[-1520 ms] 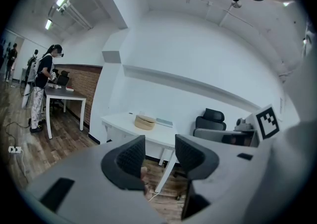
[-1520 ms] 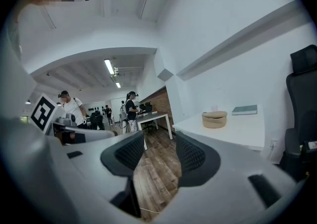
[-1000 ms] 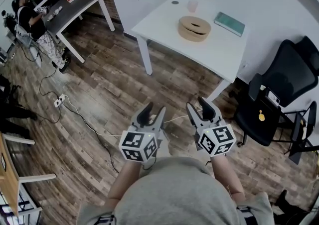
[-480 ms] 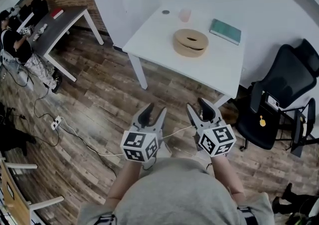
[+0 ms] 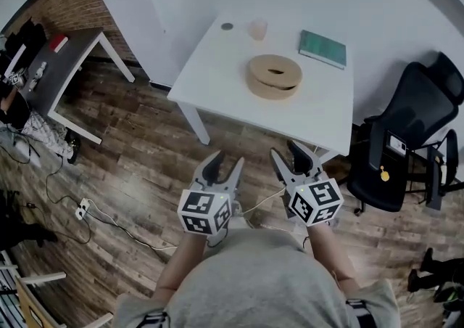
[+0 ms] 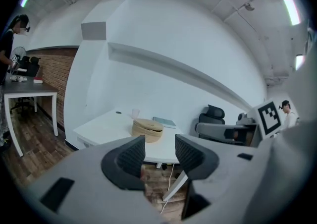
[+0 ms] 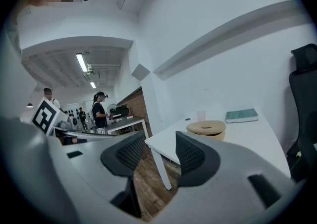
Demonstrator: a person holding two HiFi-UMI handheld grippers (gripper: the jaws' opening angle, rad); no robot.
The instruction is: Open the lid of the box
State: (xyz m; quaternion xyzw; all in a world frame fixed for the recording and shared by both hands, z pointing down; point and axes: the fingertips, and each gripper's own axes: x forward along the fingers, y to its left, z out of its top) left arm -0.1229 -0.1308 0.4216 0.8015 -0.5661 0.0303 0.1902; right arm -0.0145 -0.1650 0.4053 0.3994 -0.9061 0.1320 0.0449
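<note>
My left claw (image 5: 222, 162) and right claw (image 5: 293, 154) are both spread, with nothing between their jaws. They are held side by side above the wooden floor (image 5: 145, 167). Ahead, well apart from them, the round tan box (image 5: 274, 76) sits closed on the white table (image 5: 217, 58), near a green book (image 5: 322, 48).

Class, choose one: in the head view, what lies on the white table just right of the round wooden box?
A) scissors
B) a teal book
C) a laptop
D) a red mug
B: a teal book lies on the white table, right of the round wooden box.
</note>
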